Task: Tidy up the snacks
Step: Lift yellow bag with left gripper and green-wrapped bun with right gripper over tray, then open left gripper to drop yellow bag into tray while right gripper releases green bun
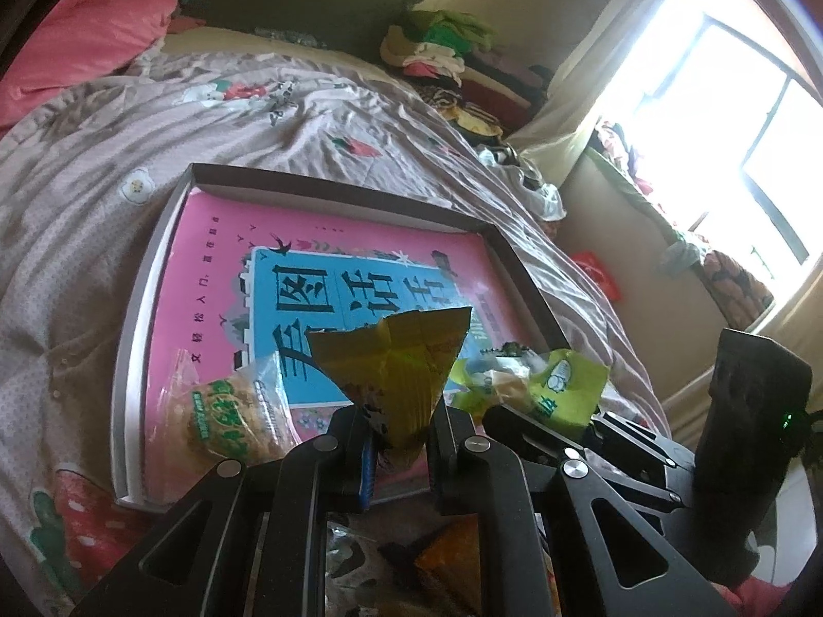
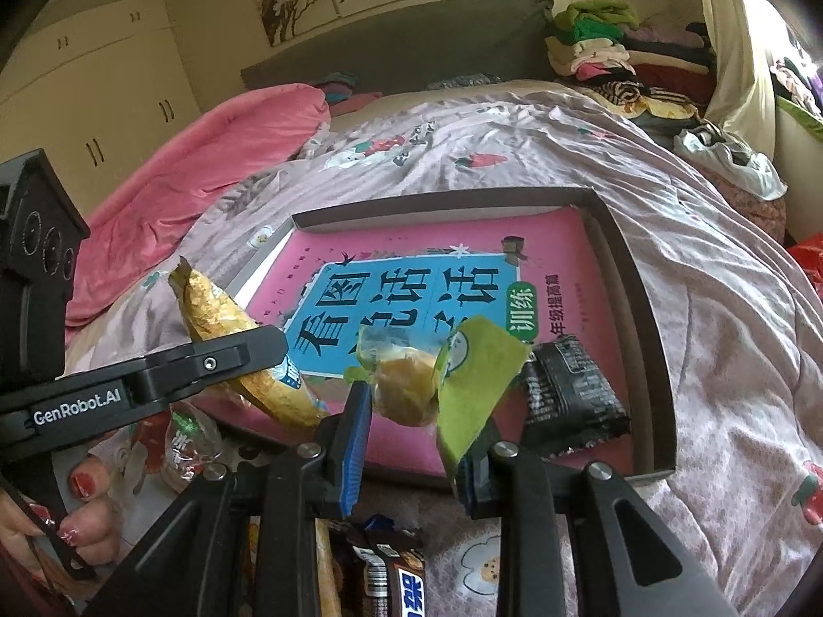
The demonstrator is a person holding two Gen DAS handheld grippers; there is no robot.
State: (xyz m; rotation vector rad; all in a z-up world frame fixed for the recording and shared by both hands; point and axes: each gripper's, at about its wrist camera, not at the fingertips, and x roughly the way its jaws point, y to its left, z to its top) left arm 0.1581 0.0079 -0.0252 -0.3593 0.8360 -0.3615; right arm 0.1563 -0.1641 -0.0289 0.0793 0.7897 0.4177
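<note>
A shallow box [image 1: 339, 190] with a pink and blue book in its bottom lies on the bed; it also shows in the right wrist view [image 2: 638, 277]. My left gripper [image 1: 398, 442] is shut on a yellow snack packet [image 1: 401, 360], held over the box's near edge; the packet also shows in the right wrist view [image 2: 247, 339]. My right gripper [image 2: 411, 437] is shut on a green-wrapped pastry [image 2: 427, 370], also over the near edge; the pastry shows in the left wrist view [image 1: 545, 380] too. A clear bag of biscuits [image 1: 231, 416] and a black packet [image 2: 571, 396] lie in the box.
More snack packets lie on the bedspread below the grippers: an orange one [image 1: 452, 565] and a brown chocolate bar [image 2: 391, 576]. A pink quilt [image 2: 206, 164] lies at the back left. Piled clothes [image 2: 607, 46] sit at the far right, and a window [image 1: 746, 128] is beyond.
</note>
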